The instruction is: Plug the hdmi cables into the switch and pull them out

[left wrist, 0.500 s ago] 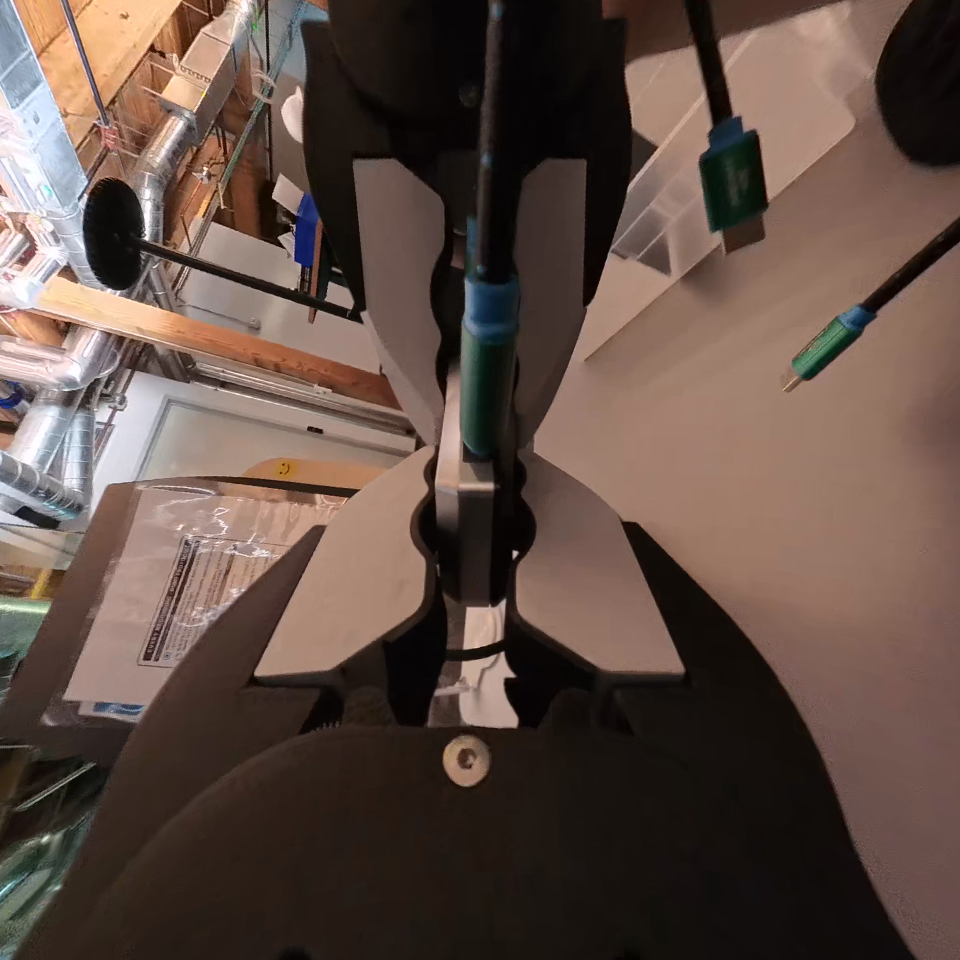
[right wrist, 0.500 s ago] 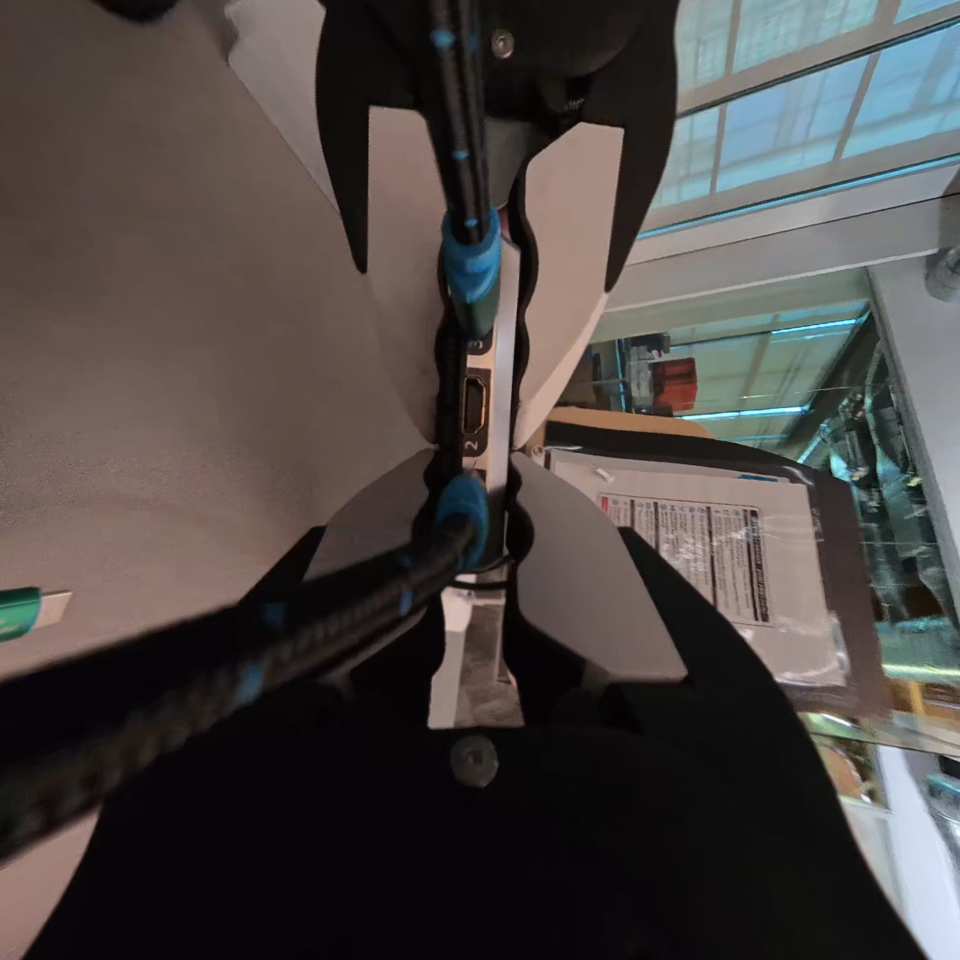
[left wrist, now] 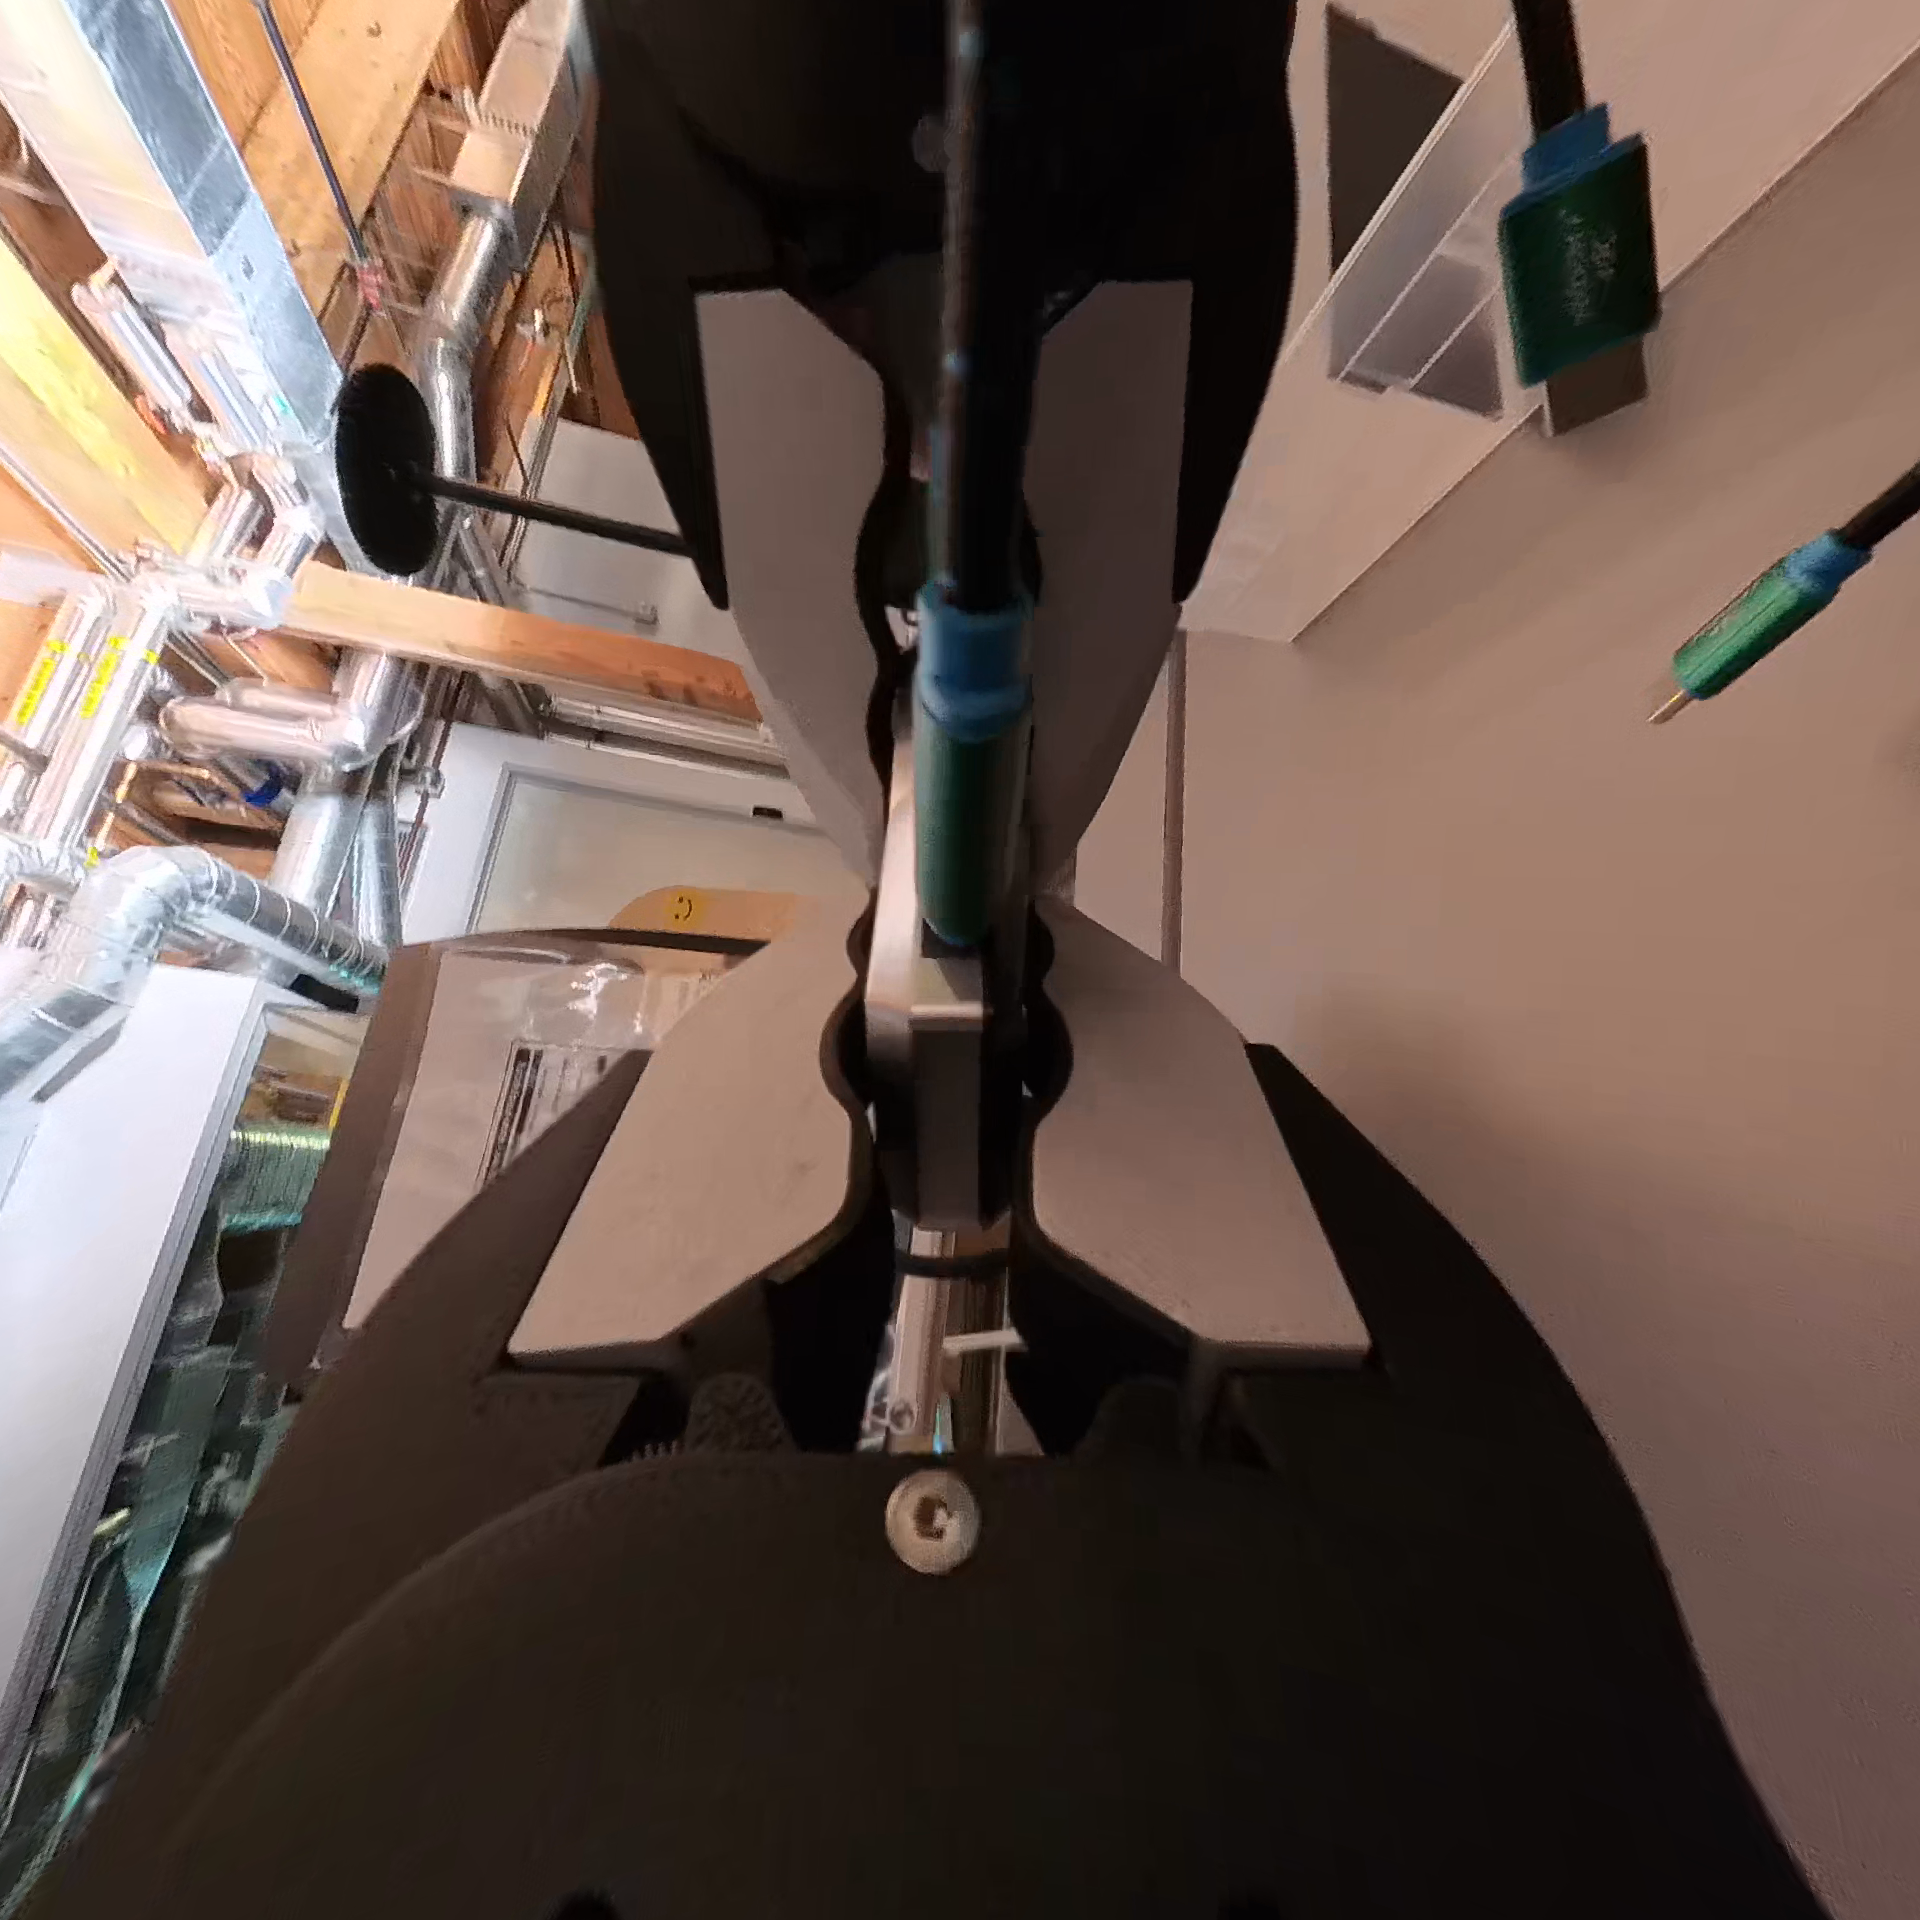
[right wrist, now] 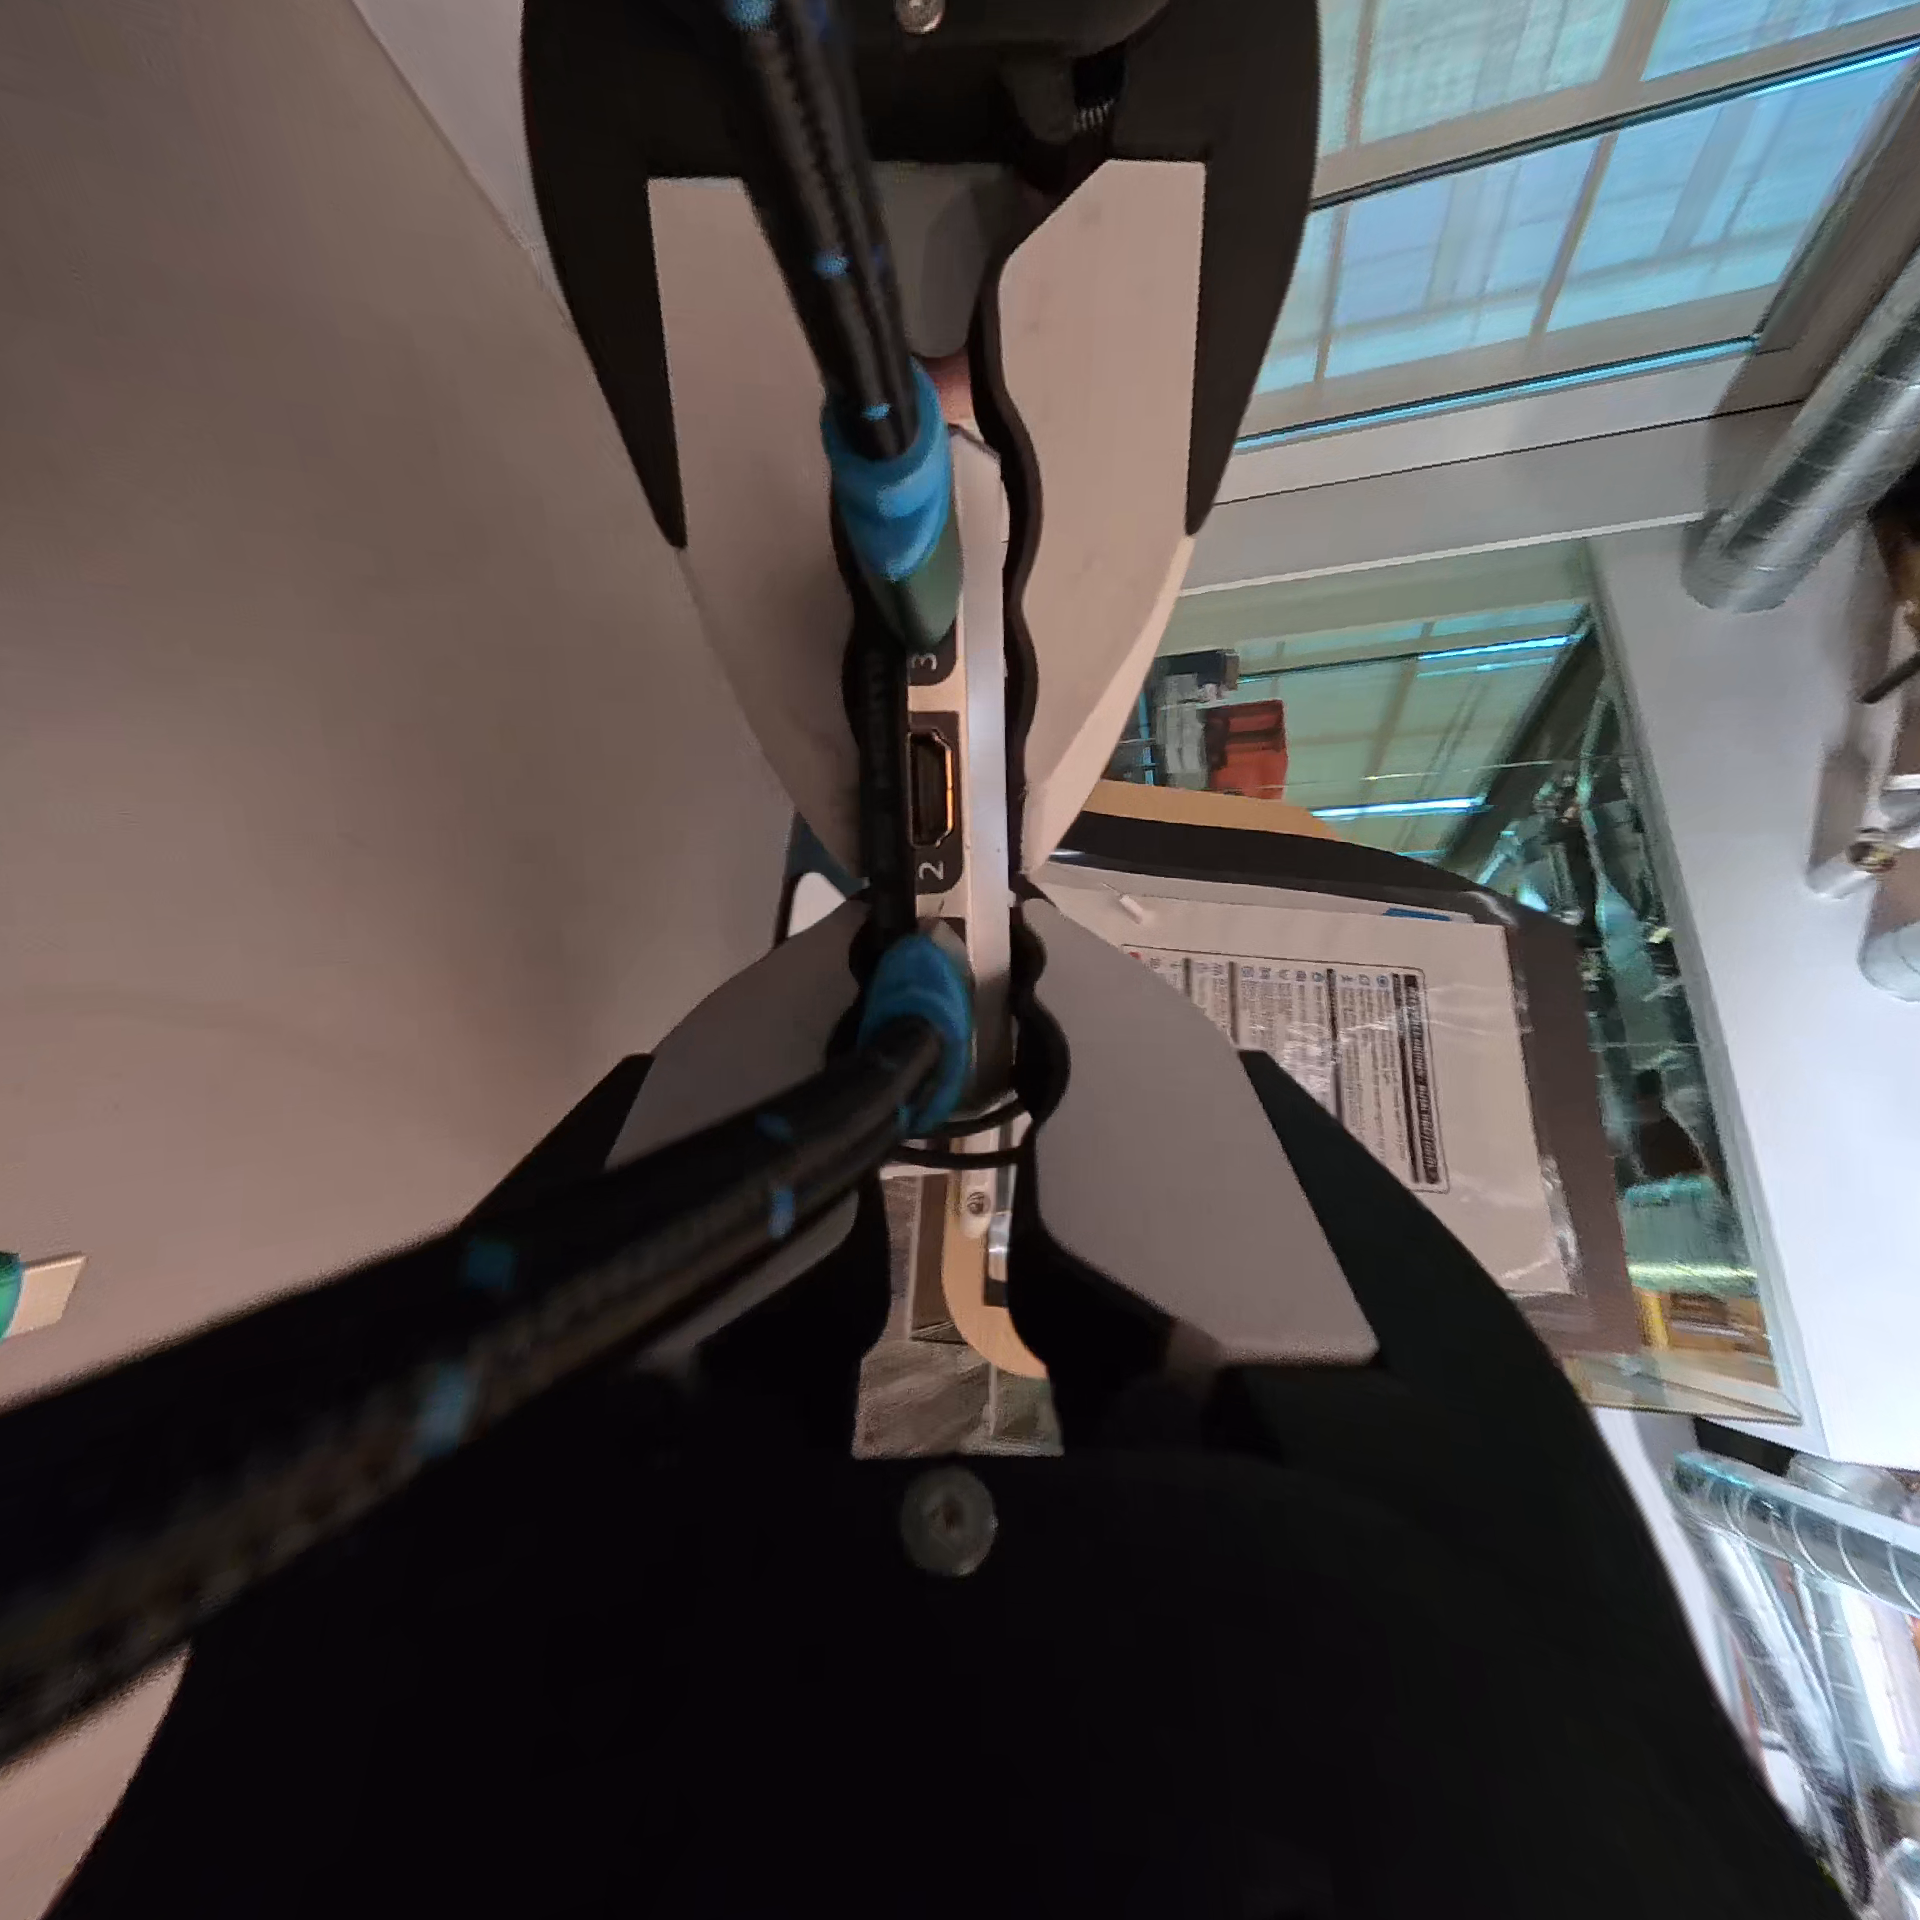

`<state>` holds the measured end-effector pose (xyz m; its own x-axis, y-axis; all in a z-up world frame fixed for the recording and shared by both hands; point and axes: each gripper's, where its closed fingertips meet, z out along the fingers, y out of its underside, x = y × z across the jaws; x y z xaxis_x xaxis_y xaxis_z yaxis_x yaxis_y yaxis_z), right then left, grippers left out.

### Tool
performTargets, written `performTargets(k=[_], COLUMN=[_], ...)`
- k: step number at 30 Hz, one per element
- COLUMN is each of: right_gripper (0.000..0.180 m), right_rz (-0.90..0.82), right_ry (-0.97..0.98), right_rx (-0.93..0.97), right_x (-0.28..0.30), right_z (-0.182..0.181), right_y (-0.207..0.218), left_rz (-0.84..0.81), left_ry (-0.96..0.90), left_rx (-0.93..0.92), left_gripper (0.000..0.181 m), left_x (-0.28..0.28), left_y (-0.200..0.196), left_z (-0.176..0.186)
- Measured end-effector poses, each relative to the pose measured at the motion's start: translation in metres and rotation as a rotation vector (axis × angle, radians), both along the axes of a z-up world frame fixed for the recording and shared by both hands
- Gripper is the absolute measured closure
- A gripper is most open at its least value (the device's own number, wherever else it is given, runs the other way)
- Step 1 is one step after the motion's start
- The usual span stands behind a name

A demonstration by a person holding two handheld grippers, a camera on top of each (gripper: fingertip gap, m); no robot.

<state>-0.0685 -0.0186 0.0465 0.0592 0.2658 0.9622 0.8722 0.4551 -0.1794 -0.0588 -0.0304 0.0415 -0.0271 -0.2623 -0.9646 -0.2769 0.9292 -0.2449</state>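
A thin silver HDMI switch [left wrist: 935, 1091] is held off the grey table [left wrist: 1558, 1039] between my two grippers, which face each other. My left gripper [left wrist: 951, 935] is shut on one end of the switch. My right gripper [right wrist: 940, 914] is shut on the other end of the switch [right wrist: 982, 727]. A green plug with a blue collar [left wrist: 971, 810] sits in the switch. In the right wrist view, plugs sit in two ports [right wrist: 899, 540] [right wrist: 920, 1013] and the middle port [right wrist: 932, 774] is empty. Two loose green plugs [left wrist: 1574, 270] [left wrist: 1745, 649] hang at the right.
A clear acrylic stand [left wrist: 1434, 312] stands on the table behind the loose plugs. A bagged paper sheet on a dark board [right wrist: 1351, 1091] lies beyond the switch. A black disc on a rod [left wrist: 384, 483] sticks out at the left. Another plug tip [right wrist: 31, 1288] shows at the left edge.
Both grippers and the switch have shifted slightly together. The loose plugs sit a little higher and farther right in the left wrist view. Both grips are the same.
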Motion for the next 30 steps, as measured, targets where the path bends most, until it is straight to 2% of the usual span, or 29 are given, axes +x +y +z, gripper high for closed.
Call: performTargets(k=[3,6,10,12,15,18,21,24,27,29,30], right_gripper=[0.157,0.162,0.163,0.164,0.168,0.168,0.165,0.169,0.170,0.164,0.165], right_rz=[-0.084,-0.235,-0.427,-0.469,-0.443,-0.440,-0.324,-0.039,0.151,0.148,0.088], right_ry=[0.032,0.136,0.375,0.488,0.540,0.612,0.757,0.810,0.725,0.660,0.637], right_rx=[0.111,0.225,0.179,0.085,-0.115,-0.135,-0.155,-0.290,-0.457,-0.602,-0.647], right_x=[0.022,0.074,0.154,0.179,0.189,0.194,0.160,0.075,-0.005,-0.042,-0.051], right_z=[0.014,0.039,0.043,0.032,0.002,0.013,0.065,0.108,0.105,0.079,0.064], right_y=[0.009,0.012,0.011,0.010,0.006,-0.004,-0.032,-0.077,-0.103,-0.094,-0.080], left_rz=[0.064,0.134,0.198,0.227,0.295,0.334,0.387,0.426,0.448,0.458,0.458], left_ry=[-0.040,-0.076,-0.176,-0.233,-0.302,-0.325,-0.317,-0.303,-0.308,-0.316,-0.320], left_rx=[0.054,0.076,0.083,0.069,0.036,0.045,0.066,0.092,0.091,0.081,0.079], left_gripper=[0.158,0.158,0.158,0.158,0.158,0.159,0.158,0.158,0.158,0.158,0.158], left_x=[-0.004,-0.013,-0.026,-0.035,-0.050,-0.062,-0.068,-0.071,-0.071,-0.070,-0.070], left_y=[0.012,0.029,0.045,0.052,0.067,0.078,0.090,0.099,0.103,0.104,0.104], left_z=[0.009,0.021,0.042,0.054,0.070,0.077,0.077,0.073,0.072,0.073,0.073])
